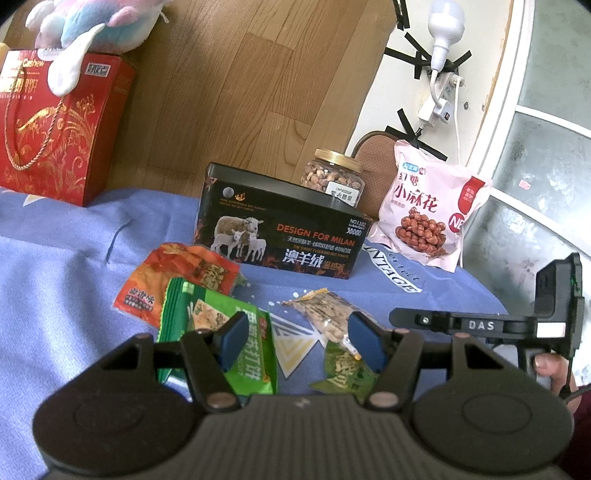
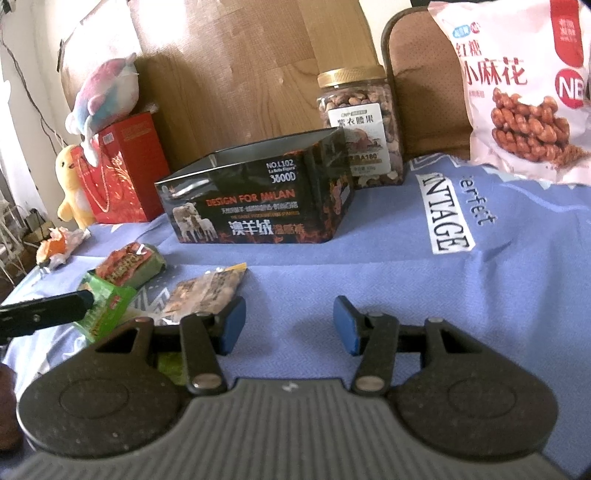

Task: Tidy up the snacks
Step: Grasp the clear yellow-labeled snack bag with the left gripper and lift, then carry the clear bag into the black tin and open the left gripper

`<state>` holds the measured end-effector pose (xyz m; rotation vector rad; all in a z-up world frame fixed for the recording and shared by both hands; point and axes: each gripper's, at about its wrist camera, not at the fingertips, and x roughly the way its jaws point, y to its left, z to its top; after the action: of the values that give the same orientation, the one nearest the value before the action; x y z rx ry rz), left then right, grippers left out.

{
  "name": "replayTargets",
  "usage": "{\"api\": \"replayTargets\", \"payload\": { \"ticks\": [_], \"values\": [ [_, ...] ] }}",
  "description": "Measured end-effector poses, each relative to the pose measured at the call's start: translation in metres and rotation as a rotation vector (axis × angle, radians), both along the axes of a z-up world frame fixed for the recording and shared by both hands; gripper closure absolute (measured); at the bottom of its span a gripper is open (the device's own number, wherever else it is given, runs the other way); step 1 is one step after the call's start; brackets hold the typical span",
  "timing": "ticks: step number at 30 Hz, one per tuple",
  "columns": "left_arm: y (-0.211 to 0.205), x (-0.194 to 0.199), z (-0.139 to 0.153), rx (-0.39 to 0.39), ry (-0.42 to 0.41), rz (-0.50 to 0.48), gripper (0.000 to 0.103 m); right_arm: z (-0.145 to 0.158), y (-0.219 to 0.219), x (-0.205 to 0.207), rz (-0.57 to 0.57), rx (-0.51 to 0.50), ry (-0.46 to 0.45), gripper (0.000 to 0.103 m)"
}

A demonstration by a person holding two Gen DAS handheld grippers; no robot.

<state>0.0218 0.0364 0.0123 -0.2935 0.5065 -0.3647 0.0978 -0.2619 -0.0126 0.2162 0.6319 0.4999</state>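
left of the black box (image 1: 280,229) on the blue cloth (image 1: 66,280) stands a red gift box (image 1: 55,129) with a plush toy (image 1: 92,26) on top, and in front of the black box lie an orange snack packet (image 1: 173,280), a green cracker packet (image 1: 218,328) and a clear nut packet (image 1: 328,314). the left gripper (image 1: 299,341) hangs over these packets, jaws partly apart and gripping nothing; behind the black box stands a nut jar (image 1: 332,175), and to its right a pink bag (image 1: 428,210). the right gripper (image 2: 290,325), right of the packets and nearer than the black box, is partly open over bare cloth and holds nothing.
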Motion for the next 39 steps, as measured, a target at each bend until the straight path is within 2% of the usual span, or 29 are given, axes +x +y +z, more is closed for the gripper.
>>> {"api": "replayTargets", "payload": {
  "ticks": [4,8,10,13,14,16,18,20,22,24,28,30,32,35,39],
  "values": [
    [0.008,0.004,0.006,-0.058,0.024,-0.032,0.042,0.005,-0.001,-0.010,0.018,0.028,0.003,0.048],
    [0.007,0.015,0.027,-0.041,-0.004,-0.063,0.042,0.011,-0.001,-0.019,0.076,0.059,0.003,0.047],
    [0.003,0.029,0.033,-0.031,0.015,-0.079,0.041,0.012,0.003,-0.020,0.101,0.059,0.006,0.043],
    [-0.007,0.057,0.032,-0.032,0.071,-0.126,0.041,0.013,0.014,-0.021,0.147,0.056,0.012,0.042],
    [-0.014,0.067,0.030,-0.010,0.087,-0.134,0.041,0.012,0.018,-0.021,0.164,0.050,0.012,0.042],
    [-0.027,0.084,0.025,0.043,0.156,-0.136,0.041,0.012,0.025,-0.020,0.186,0.030,0.012,0.042],
    [-0.036,0.096,0.018,0.055,0.239,-0.148,0.041,0.012,0.031,-0.017,0.204,0.010,0.010,0.042],
    [-0.040,0.098,0.012,0.064,0.273,-0.146,0.041,0.013,0.036,-0.010,0.222,-0.012,0.001,0.041],
    [-0.040,0.097,0.008,0.057,0.308,-0.142,0.041,0.011,0.042,-0.001,0.247,-0.032,0.014,0.041],
    [-0.038,0.099,-0.002,0.007,0.364,-0.145,0.043,0.005,0.050,0.008,0.290,-0.032,0.055,0.043],
    [-0.035,0.097,-0.005,-0.035,0.351,-0.131,0.059,0.006,0.062,0.003,0.331,-0.032,0.017,0.063],
    [-0.032,0.098,0.001,-0.058,0.346,-0.129,0.061,0.012,0.063,-0.005,0.325,-0.041,-0.031,0.076],
    [-0.030,0.095,0.016,-0.072,0.307,-0.136,0.061,0.022,0.061,-0.009,0.314,-0.045,-0.083,0.076],
    [-0.033,0.095,0.045,-0.041,0.202,-0.135,0.061,0.043,0.060,-0.011,0.277,-0.018,-0.173,0.076],
    [-0.037,0.119,0.080,0.001,0.097,-0.121,0.060,0.067,0.064,0.012,0.207,0.015,-0.264,0.076]
  ]
}}
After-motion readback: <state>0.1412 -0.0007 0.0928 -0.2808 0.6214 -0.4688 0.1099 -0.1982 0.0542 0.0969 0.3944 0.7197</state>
